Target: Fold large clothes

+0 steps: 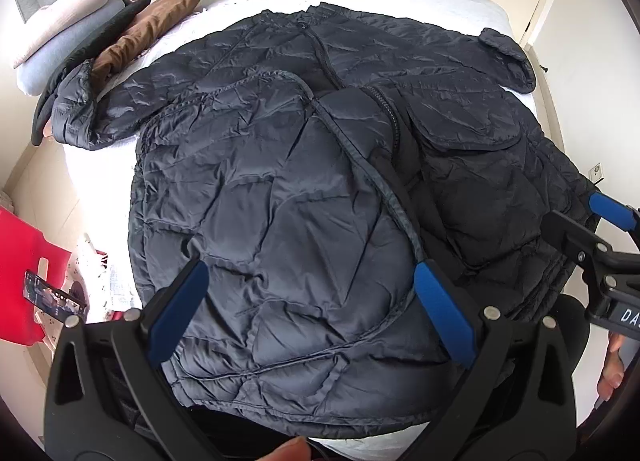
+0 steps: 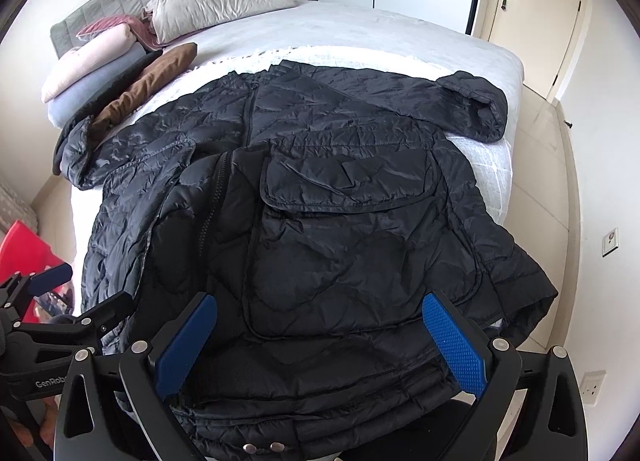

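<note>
Bed [image 2: 360,33]: white cover is carrying the whole garment, with a headboard and pillows at the far end.
Jacket [image 2: 340,197]: a dark quilted puffer is lying spread face up across the bed, its near edge hanging toward the person.
Sleeves: both are reaching outward, the far right one [image 2: 476,109] curling near the bed edge and the left one [image 1: 80,117] resting beside folded linens.
Progress: folding is looking barely begun; the hood end seems turned over the chest, while sleeves and body are still waiting to be folded.
Left gripper [image 1: 312,309]: hovering spread apart over the jacket, grasping nothing.
Right gripper [image 2: 320,341]: likewise gaping wide above the near edge, empty.
</note>
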A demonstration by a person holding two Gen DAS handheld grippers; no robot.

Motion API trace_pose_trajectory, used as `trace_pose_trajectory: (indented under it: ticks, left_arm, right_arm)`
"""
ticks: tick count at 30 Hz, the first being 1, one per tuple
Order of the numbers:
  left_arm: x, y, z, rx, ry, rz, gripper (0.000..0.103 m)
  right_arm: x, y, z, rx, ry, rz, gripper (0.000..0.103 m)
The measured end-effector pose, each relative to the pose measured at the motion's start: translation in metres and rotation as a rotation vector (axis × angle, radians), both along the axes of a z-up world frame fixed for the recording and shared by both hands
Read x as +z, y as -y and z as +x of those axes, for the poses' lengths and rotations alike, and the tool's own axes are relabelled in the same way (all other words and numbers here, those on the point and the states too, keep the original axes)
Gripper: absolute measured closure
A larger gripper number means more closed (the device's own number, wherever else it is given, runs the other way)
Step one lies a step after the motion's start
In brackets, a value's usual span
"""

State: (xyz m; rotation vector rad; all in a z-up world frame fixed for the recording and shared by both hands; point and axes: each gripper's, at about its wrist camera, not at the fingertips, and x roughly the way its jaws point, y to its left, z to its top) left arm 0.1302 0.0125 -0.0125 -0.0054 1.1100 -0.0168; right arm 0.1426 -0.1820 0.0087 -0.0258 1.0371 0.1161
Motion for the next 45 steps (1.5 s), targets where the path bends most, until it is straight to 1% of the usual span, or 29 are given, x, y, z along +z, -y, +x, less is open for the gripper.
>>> trace_pose_trajectory:
  ticks: [6,8,10,11,13,15,16,18,19,21,22,24,25,26,28,30,31,34,35,36,39,41,43,45]
  left_arm:
    - [-0.002,-0.003,0.005,-0.004,-0.004,-0.019,0.001]
    - [-0.002,-0.005,0.009,-0.017,-0.003,-0.043,0.001]
    - [-0.002,-0.006,0.015,-0.047,-0.006,-0.068,0.001]
    - [-0.001,-0.006,0.019,-0.081,-0.011,-0.070,0.001]
    - [0.002,-0.008,0.027,-0.123,-0.005,-0.051,0.001]
    - [0.008,-0.014,0.040,-0.151,0.016,-0.012,0.001]
    - [0.010,-0.018,0.046,-0.160,0.023,-0.001,0.001]
    - [0.015,-0.031,0.063,-0.172,0.028,0.030,0.001]
    - [0.016,-0.041,0.073,-0.173,0.029,0.038,0.001]
    - [0.017,-0.062,0.097,-0.158,0.032,0.058,0.001]
    - [0.017,-0.073,0.108,-0.147,0.034,0.071,0.001]
    - [0.014,-0.098,0.135,-0.110,0.034,0.108,0.001]
    - [0.012,-0.110,0.150,-0.101,0.029,0.120,0.001]
    - [0.008,-0.124,0.165,-0.090,0.021,0.131,0.001]
    - [-0.001,-0.145,0.193,-0.085,-0.007,0.128,0.001]
    - [-0.012,-0.166,0.222,-0.077,-0.025,0.134,0.001]
    - [-0.018,-0.174,0.237,-0.080,-0.032,0.151,0.001]
    - [-0.033,-0.192,0.276,-0.092,-0.018,0.227,0.001]
    - [-0.042,-0.199,0.292,-0.099,-0.025,0.249,0.001]
    - [-0.048,-0.204,0.305,-0.102,-0.036,0.254,0.001]
    - [-0.065,-0.222,0.338,-0.095,-0.065,0.225,0.001]
    - [-0.077,-0.235,0.356,-0.061,-0.085,0.210,0.001]
    - [-0.091,-0.247,0.370,-0.026,-0.119,0.158,0.002]
    - [-0.101,-0.257,0.375,-0.008,-0.142,0.083,0.002]
  right_arm:
    - [-0.001,-0.001,0.005,0.002,0.000,-0.001,0.000]
    - [-0.003,-0.001,0.010,0.012,0.000,0.004,0.000]
    - [-0.004,0.000,0.018,0.043,0.003,0.013,0.000]
    - [-0.005,0.000,0.022,0.059,0.005,0.013,0.000]
    - [-0.005,-0.002,0.034,0.121,0.018,-0.005,0.000]
    - [-0.004,-0.002,0.047,0.175,0.022,-0.022,0.000]
    - [-0.004,-0.002,0.050,0.191,0.023,-0.021,0.000]
    - [0.001,0.000,0.071,0.259,0.011,-0.004,0.000]
    - [0.003,0.000,0.076,0.279,0.007,0.003,0.000]
    - [0.011,0.003,0.099,0.343,-0.022,0.016,0.000]
    - [0.012,0.003,0.105,0.354,-0.032,0.012,0.000]
    - [0.014,0.004,0.130,0.377,-0.072,-0.007,0.000]
    - [0.012,0.005,0.147,0.385,-0.111,-0.012,0.000]
    - [0.010,0.006,0.160,0.382,-0.142,-0.010,0.000]
    - [0.003,0.012,0.192,0.367,-0.200,0.011,0.000]
    - [-0.004,0.017,0.223,0.347,-0.222,0.001,0.000]
    - [-0.008,0.020,0.238,0.337,-0.230,-0.008,0.000]
    - [-0.023,0.026,0.281,0.317,-0.262,-0.026,0.000]
    - [-0.031,0.028,0.302,0.309,-0.273,-0.048,0.000]
    - [-0.037,0.030,0.317,0.302,-0.272,-0.074,0.000]
    - [-0.051,0.037,0.366,0.270,-0.244,-0.135,0.001]
    - [-0.059,0.046,0.396,0.227,-0.218,-0.153,0.001]
    - [-0.069,0.058,0.425,0.165,-0.192,-0.163,0.001]
    - [-0.081,0.068,0.446,0.124,-0.193,-0.151,0.001]
